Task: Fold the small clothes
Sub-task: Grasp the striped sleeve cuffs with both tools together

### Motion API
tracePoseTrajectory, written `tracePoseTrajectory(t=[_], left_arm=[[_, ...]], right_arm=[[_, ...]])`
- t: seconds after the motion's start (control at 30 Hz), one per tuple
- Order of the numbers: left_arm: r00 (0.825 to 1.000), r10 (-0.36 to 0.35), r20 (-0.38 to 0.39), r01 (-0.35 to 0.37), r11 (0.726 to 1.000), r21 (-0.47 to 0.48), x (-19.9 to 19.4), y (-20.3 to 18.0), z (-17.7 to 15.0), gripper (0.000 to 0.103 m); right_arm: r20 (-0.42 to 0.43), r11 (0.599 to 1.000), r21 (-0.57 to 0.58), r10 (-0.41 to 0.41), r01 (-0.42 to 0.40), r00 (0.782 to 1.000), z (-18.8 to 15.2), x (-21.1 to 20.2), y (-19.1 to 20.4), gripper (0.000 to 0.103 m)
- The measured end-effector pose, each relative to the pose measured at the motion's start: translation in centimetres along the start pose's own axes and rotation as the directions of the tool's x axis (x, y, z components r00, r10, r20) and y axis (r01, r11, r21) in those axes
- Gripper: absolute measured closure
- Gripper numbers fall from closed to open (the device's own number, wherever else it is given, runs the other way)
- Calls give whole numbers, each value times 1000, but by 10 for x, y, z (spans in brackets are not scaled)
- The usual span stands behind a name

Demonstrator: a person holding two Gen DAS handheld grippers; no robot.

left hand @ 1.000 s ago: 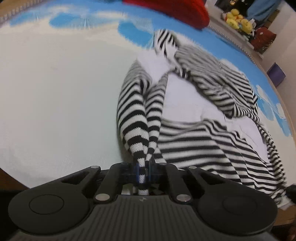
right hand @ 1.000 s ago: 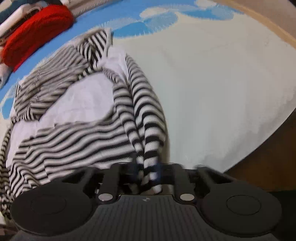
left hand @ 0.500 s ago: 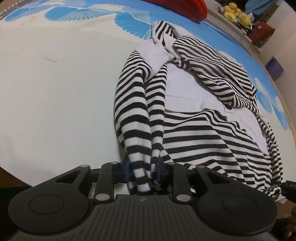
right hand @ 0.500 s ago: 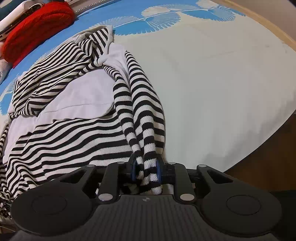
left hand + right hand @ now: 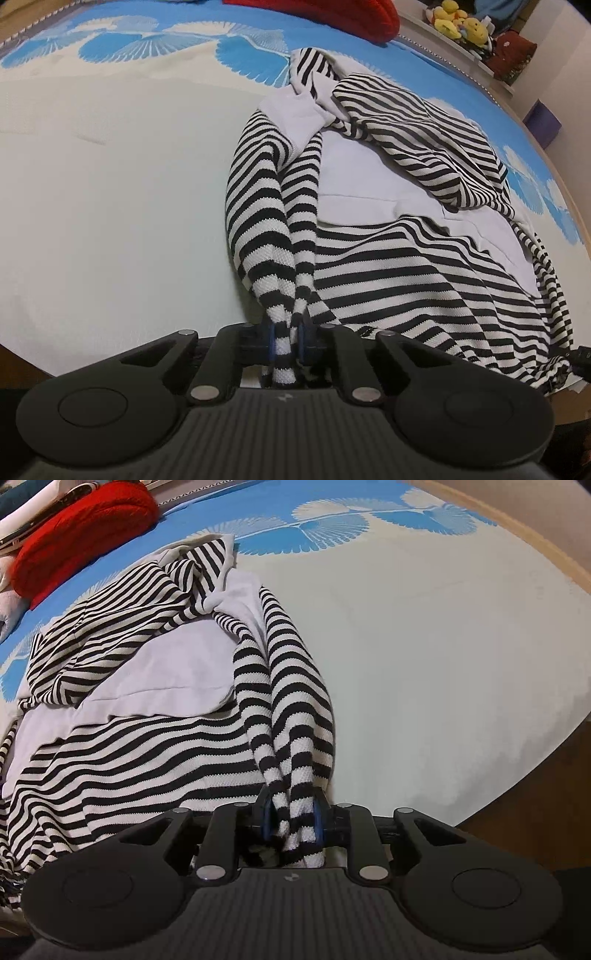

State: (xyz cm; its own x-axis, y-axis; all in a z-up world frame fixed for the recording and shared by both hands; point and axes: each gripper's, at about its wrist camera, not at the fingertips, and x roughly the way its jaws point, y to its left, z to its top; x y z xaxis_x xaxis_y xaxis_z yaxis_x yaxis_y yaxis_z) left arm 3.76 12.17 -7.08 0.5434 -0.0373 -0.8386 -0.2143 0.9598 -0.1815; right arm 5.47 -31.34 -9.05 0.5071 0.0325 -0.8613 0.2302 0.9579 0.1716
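The black-and-white striped garment point(image 5: 424, 266) lies spread on the blue-and-cream bedspread point(image 5: 110, 184), the left gripper point(image 5: 286, 341) closing its jaws on the near left sleeve end, the right gripper point(image 5: 291, 821) clamped narrowly on the near right sleeve end

Cream-and-blue patterned bed point(image 5: 110, 184) under a striped garment point(image 5: 406, 266) and red knit point(image 5: 81, 528)

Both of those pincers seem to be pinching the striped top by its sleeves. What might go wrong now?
The left gripper is closing on one sleeve of the striped top near its cuff, so it might slip out. The body lies rumpled, so creases could get folded in.
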Motion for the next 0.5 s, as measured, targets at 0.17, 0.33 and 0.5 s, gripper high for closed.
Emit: tracePoseTrajectory(t=[0.17,0.33,0.5], left_arm=[[1000,-3,-15,3,1000,-26,-2,3,-1,87],[998,-26,-58,23,998,-62,1,12,-2,80],[998,-25,-55,24,999,-31,-1,8,-4,83]], right_arm=[[3,1000,-11,2,-2,1000,0,-4,-3,82],[-39,999,-28,-23,22,999,-3,3,-4,59],[-35,998,-69,-17,15,999,-3,1,-1,65]])
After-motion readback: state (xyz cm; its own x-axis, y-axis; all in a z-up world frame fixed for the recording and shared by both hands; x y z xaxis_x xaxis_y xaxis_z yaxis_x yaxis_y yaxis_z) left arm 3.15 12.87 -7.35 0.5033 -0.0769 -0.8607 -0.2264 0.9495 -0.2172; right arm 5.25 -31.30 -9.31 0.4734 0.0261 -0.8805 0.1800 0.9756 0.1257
